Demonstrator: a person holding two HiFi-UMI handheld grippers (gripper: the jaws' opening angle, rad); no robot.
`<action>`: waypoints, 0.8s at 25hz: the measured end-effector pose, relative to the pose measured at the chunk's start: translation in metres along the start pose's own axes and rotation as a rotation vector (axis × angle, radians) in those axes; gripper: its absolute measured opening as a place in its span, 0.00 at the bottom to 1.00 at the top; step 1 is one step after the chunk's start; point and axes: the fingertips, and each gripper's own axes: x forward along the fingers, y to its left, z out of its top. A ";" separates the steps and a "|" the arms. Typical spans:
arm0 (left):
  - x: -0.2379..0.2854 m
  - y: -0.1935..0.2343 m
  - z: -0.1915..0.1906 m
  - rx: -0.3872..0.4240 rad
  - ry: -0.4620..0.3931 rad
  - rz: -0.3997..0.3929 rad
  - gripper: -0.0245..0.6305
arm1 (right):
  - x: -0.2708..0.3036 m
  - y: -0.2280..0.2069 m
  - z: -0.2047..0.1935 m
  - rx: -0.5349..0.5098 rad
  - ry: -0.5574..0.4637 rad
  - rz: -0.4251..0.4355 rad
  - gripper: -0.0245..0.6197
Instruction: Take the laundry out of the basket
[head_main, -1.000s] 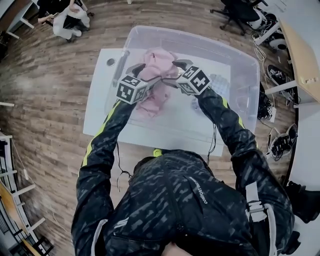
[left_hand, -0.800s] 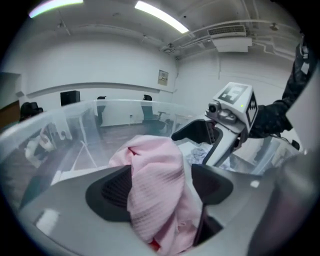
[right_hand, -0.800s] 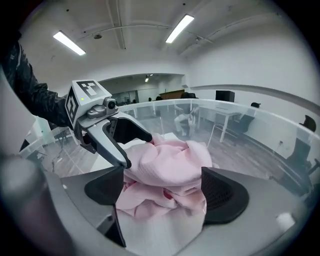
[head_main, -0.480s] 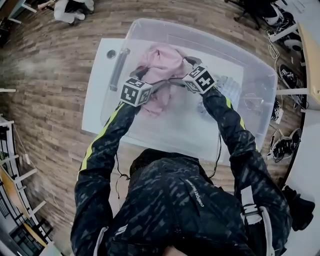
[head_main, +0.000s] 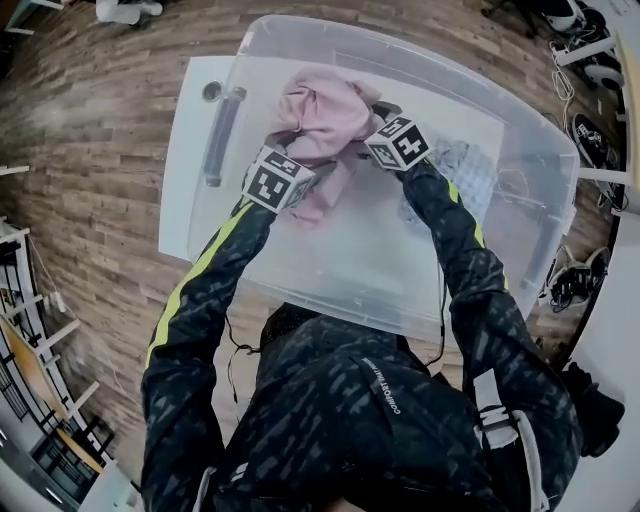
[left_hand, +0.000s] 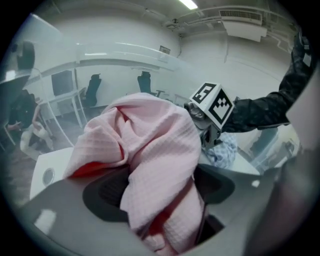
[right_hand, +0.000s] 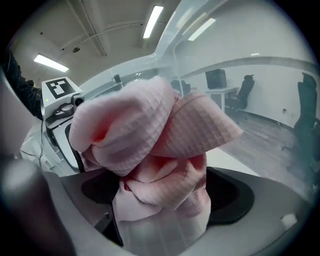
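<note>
A pink waffle-weave cloth is bunched up inside the clear plastic bin, near its far left side. My left gripper comes at it from the left and its jaws stand wide, pressed on a thick fold of the pink cloth. My right gripper meets it from the right. Its jaws stand at their widest, with the pink cloth heaped loosely in the gap. The pads of both grippers are hidden by fabric. The left gripper view shows the right gripper's marker cube just behind the cloth.
A pale blue-and-white checked cloth lies on the bin floor to the right of my right arm. The bin sits on a white table. A dark tube lies along the bin's left side. Wooden floor and office chairs surround the table.
Both grippers have moved farther into the bin and closer together around the pink cloth. The cloth is bunched higher between them. The right gripper's jaws have spread wider.
</note>
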 end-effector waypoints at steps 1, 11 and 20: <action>0.003 -0.001 -0.002 0.001 0.009 -0.004 0.63 | 0.005 0.001 -0.002 0.002 -0.001 0.008 0.86; 0.029 0.007 -0.010 -0.044 0.005 -0.024 0.66 | 0.035 0.001 -0.007 0.036 -0.094 0.092 0.85; 0.042 0.010 -0.015 -0.069 -0.010 -0.050 0.73 | 0.047 0.019 -0.003 -0.016 -0.153 0.142 0.58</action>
